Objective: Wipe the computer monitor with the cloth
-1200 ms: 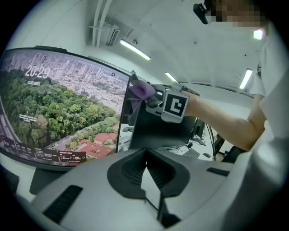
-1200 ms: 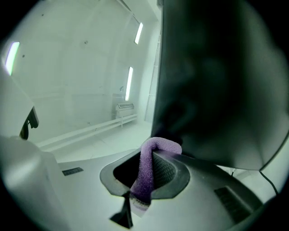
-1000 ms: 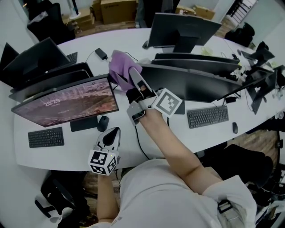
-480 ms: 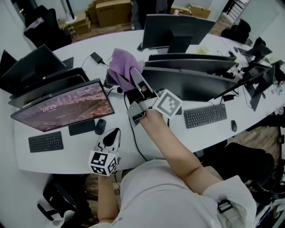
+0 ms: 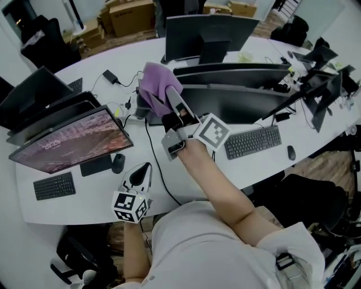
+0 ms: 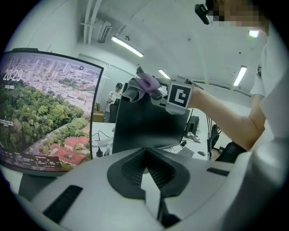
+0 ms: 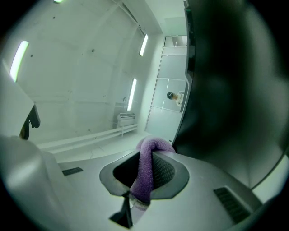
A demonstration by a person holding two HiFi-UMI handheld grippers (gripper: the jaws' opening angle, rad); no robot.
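Note:
The purple cloth is bunched at the top left corner of a dark curved monitor, in the middle of the white desk. My right gripper is shut on it, with cloth hanging between the jaws and the black screen close on the right. My left gripper hangs low at the desk's front edge, shut on nothing. It looks up at the dark monitor, the cloth and a lit monitor.
The lit monitor stands at the left with a keyboard and a mouse. Another keyboard and mouse lie right of my arm. More monitors stand behind, with cables between. Cardboard boxes sit beyond the desk.
The desk and monitors have slid left in the head view. The cloth in my right gripper now lies over the dark monitor's top left corner. The left gripper holds its place.

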